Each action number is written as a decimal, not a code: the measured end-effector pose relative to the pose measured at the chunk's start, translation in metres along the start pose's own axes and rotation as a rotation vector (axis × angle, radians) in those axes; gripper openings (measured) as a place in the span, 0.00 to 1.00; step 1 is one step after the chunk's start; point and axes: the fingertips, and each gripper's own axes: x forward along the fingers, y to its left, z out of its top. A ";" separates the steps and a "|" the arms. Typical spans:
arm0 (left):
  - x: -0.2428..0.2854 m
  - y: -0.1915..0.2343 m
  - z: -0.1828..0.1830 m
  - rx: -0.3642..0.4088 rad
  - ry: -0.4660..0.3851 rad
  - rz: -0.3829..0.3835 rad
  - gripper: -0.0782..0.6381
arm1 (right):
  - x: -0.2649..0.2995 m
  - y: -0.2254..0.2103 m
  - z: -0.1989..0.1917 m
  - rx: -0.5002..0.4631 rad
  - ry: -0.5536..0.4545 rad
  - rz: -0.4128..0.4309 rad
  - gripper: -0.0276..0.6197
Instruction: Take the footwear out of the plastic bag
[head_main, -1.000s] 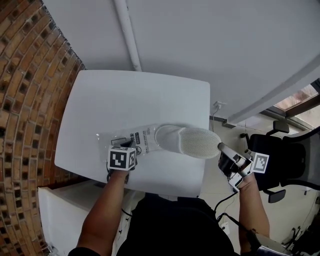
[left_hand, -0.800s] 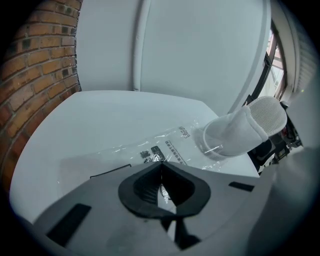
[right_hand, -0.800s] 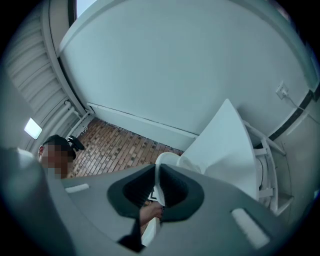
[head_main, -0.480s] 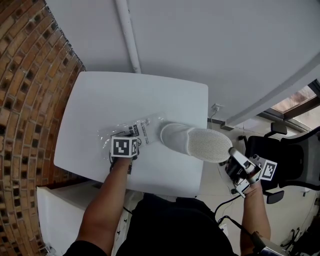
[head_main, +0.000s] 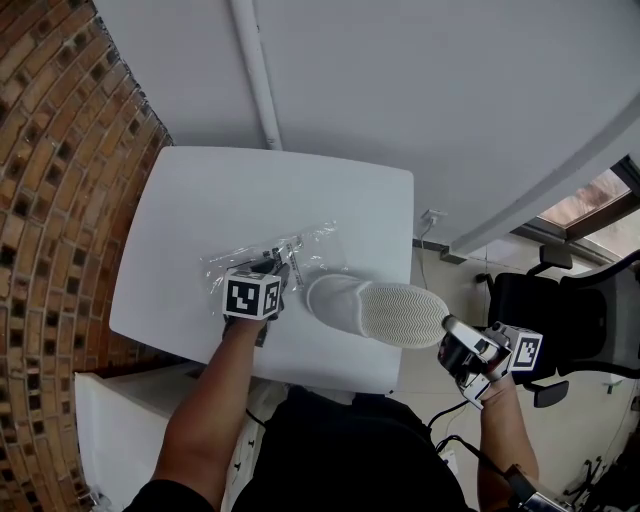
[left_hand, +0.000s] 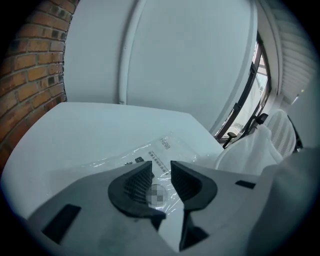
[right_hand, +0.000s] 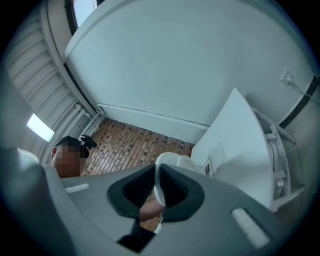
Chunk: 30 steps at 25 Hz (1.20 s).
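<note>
A white slipper (head_main: 380, 310) hangs over the table's near right corner, outside the clear plastic bag (head_main: 315, 245). My right gripper (head_main: 447, 328) is shut on the slipper's rim, and the right gripper view shows that thin white edge (right_hand: 165, 165) pinched between the pads. The bag lies flat on the white table (head_main: 280, 190). My left gripper (head_main: 275, 268) rests on the bag with its jaws a little apart; the printed film (left_hand: 150, 155) shows through the gap at my left gripper (left_hand: 161, 175). The slipper (left_hand: 250, 150) bulks at the right of that view.
A brick wall (head_main: 50, 150) runs along the left and a white pipe (head_main: 255, 70) rises behind the table. A black office chair (head_main: 560, 320) stands to the right, past the table edge. A white cabinet (head_main: 130, 420) sits below the near left corner.
The right gripper pulled the slipper rightward clear of the bag, then brought it down and slightly back left. The left gripper stayed on the bag, which shifted a little.
</note>
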 end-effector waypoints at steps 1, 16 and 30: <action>-0.006 -0.001 0.002 0.004 -0.013 -0.003 0.28 | 0.004 -0.002 -0.006 0.012 0.017 0.004 0.09; -0.118 0.001 -0.037 -0.041 -0.064 0.001 0.12 | 0.074 -0.095 -0.098 -0.004 0.365 -0.255 0.09; -0.145 -0.032 -0.096 -0.058 -0.024 -0.073 0.12 | 0.050 -0.177 -0.110 -0.308 0.548 -0.767 0.14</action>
